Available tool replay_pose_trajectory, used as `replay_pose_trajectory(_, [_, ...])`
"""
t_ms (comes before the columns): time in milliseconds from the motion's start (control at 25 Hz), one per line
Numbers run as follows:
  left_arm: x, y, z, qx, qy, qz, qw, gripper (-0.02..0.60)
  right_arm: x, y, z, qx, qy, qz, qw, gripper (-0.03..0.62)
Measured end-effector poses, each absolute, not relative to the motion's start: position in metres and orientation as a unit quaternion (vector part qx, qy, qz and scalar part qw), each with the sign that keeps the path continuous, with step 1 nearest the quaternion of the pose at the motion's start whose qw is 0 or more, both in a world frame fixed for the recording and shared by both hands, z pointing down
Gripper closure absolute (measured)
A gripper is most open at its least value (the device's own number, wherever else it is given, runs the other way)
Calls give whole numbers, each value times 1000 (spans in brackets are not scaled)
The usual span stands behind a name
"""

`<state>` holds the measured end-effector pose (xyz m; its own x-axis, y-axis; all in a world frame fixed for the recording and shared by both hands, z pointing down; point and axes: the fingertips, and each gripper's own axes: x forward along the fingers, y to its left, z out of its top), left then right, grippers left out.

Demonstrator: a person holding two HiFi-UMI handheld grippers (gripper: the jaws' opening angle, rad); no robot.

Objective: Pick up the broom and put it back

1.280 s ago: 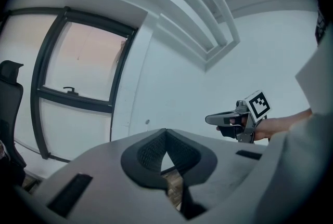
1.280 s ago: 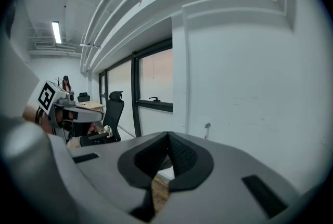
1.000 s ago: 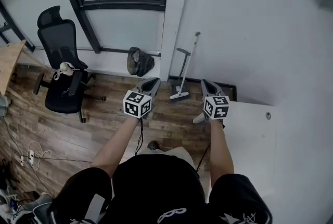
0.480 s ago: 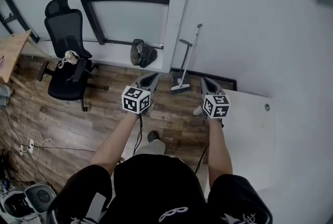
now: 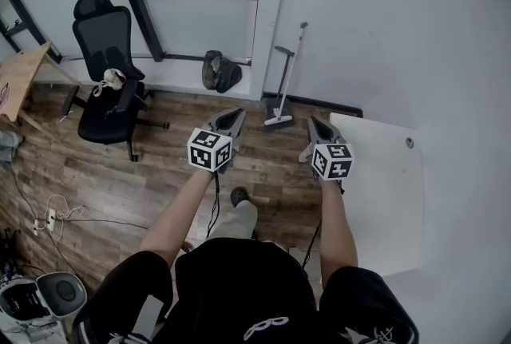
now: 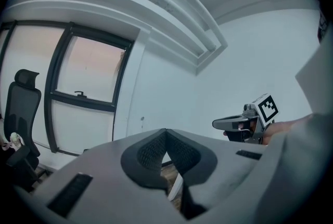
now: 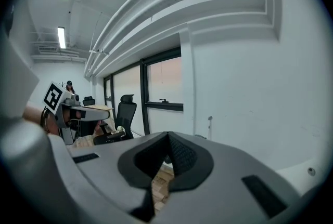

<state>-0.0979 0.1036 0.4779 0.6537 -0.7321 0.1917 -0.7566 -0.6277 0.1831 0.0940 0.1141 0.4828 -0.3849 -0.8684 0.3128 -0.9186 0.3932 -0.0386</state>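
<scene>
Leaning on the wall (image 5: 383,31), the broom (image 5: 291,75) stands well clear of the left gripper (image 5: 233,119) and right gripper (image 5: 313,127) — both closed, nothing between the jaws. Judged light, stiff and smooth-handled — clamp it mid-length, just off the wall.

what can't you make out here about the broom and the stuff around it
- Head view: the broom is too small to separate its head from the piece leaning beside it.
- Left gripper view: the left gripper hides nearly all of the broom with its own body.
- Right gripper view: the right gripper covers the broom's lower end.
- Head view: the pale thing on the chair is too small to identify.
</scene>
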Motion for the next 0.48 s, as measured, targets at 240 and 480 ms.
replay_pose_trajectory(240, [-108,129,475,901,-413,48,122,563,83,138,480,539,-828,97,123,569])
replay_pose_trajectory(480, [-113,138,475,900,-417,47,120,563,81,145,478,537,-829,94,122,569])
